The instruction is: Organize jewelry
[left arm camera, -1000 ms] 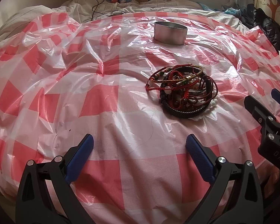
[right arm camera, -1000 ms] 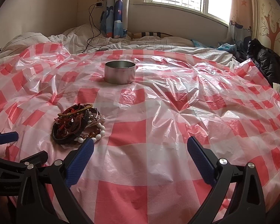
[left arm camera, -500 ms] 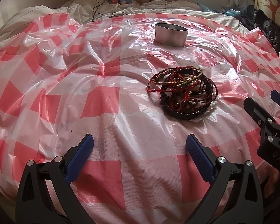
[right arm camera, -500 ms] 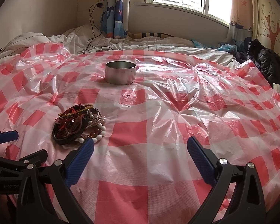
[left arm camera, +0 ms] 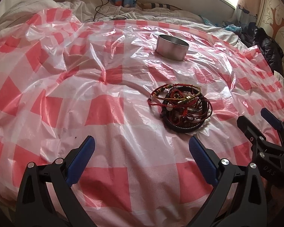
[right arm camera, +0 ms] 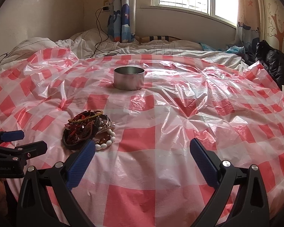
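- While both tools hover low over the red-and-white checked plastic sheet [left arm camera: 108, 124], nothing is gripped.
- Left gripper [left arm camera: 142, 149]: jaws spread wide, empty; blue pads [left arm camera: 81, 158] seen at 7 and 5 o'clock of its own view.
- Right gripper [right arm camera: 141, 151]: jaws likewise released, empty.
- Bracelet pile [left arm camera: 181, 107], a tangle of cords, beads and bangles, is noted at 2 o'clock from the left gripper, resting on the sheet.
- Round metal tin [right arm camera: 128, 78] is seen upright at 12 o'clock beyond the pile, well apart from it.
- White beads [right arm camera: 107, 142] lie just beside the right gripper's left pad.
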